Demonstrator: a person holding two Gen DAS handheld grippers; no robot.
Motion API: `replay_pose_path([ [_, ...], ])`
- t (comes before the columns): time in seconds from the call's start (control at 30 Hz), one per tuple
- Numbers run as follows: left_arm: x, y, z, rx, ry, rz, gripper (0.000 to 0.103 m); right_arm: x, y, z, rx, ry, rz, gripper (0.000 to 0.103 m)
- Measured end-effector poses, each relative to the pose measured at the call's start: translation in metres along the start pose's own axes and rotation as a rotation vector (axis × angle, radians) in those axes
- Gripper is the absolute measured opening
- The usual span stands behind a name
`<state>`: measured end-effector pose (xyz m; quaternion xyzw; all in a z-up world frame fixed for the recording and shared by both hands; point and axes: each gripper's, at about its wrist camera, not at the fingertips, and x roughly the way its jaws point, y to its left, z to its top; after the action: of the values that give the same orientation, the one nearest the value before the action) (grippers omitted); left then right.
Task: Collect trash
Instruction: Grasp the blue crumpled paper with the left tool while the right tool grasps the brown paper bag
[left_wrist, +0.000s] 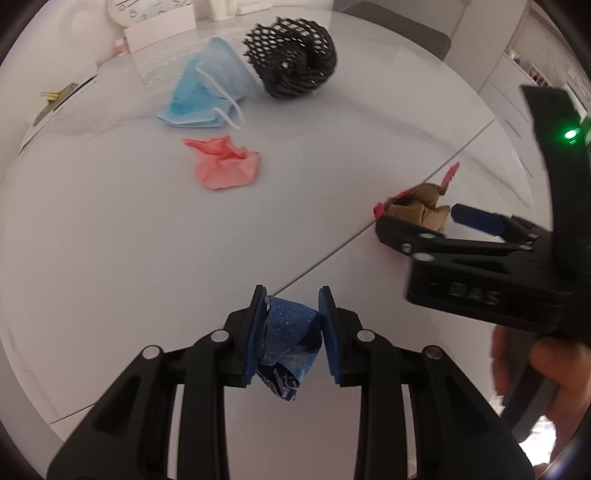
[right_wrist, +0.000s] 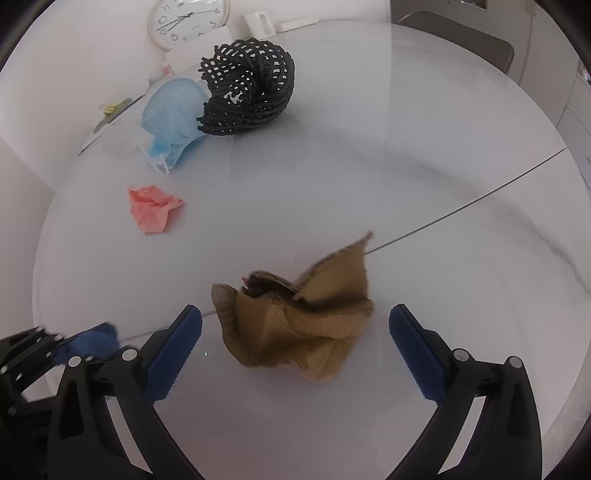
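Blue wrapper (left_wrist: 290, 338), half-hidden between gripper (left_wrist: 291, 332) pads

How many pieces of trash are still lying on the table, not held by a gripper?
4: a black foam net at the back, a blue face mask touching it, pink paper nearer, and brown paper between the open right gripper fingers. Others may lie outside the view.

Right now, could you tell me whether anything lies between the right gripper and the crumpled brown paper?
Nothing visible does. The right gripper is open, and the crumpled brown paper lies on the white table between its fingers, with bare tabletop on either side.
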<state>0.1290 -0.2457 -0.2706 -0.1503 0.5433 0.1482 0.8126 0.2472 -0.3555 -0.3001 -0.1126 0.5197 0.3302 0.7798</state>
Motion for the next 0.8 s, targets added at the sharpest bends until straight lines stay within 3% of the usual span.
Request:
replay_pose_path([
  [0.1, -0.005, 0.005, -0.002, -0.01, -0.004, 0.008, 0.029, 0.005, 0.009, 0.0, -0.011, -0.008, -0.067, 0.1],
  [0.13, -0.005, 0.006, -0.003, -0.01, -0.006, 0.013, 0.029, 0.006, 0.01, -0.001, -0.007, -0.01, -0.062, 0.096],
  [0.17, -0.006, 0.008, -0.004, -0.011, -0.007, 0.017, 0.029, 0.006, 0.009, -0.001, 0.003, -0.005, -0.054, 0.084],
  [0.23, -0.008, 0.011, -0.006, -0.017, -0.009, 0.018, 0.029, 0.006, 0.01, -0.001, 0.003, -0.012, -0.06, 0.079],
  [0.53, -0.027, 0.038, -0.019, -0.033, -0.021, 0.009, 0.029, -0.008, 0.016, -0.007, 0.029, -0.01, -0.02, 0.076],
  [0.8, -0.073, 0.064, -0.056, 0.054, -0.03, -0.014, 0.029, -0.061, 0.072, -0.049, -0.046, -0.01, 0.049, 0.076],
])
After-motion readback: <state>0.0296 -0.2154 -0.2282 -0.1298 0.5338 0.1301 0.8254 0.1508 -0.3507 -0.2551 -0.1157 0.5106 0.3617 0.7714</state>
